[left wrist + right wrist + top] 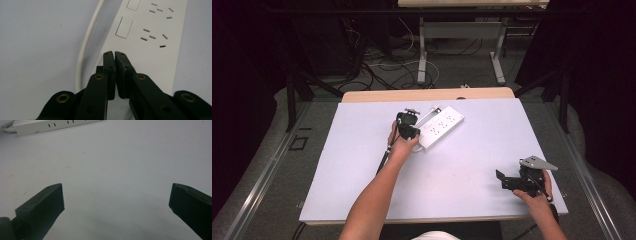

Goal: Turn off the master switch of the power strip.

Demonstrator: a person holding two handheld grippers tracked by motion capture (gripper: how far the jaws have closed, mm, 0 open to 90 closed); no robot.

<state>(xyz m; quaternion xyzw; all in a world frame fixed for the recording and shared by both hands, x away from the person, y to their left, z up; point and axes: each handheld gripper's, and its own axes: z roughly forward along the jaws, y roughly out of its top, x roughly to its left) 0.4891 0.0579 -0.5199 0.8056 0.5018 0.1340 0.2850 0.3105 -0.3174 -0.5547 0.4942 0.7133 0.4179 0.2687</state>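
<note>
Over the power strip (150, 32), left tool (114, 53)

The white power strip (441, 125) lies flat, sockets up, at the far middle of my table, set on a slant so that its near end points toward my left side and its far end away to the right. In my left gripper view its face (150, 37) carries rectangular switches in a row beside groups of dark socket slots. Its white cord (86, 42) runs along the strip's long side just beside it, lying on the table surface, and curves round the near end.
</note>
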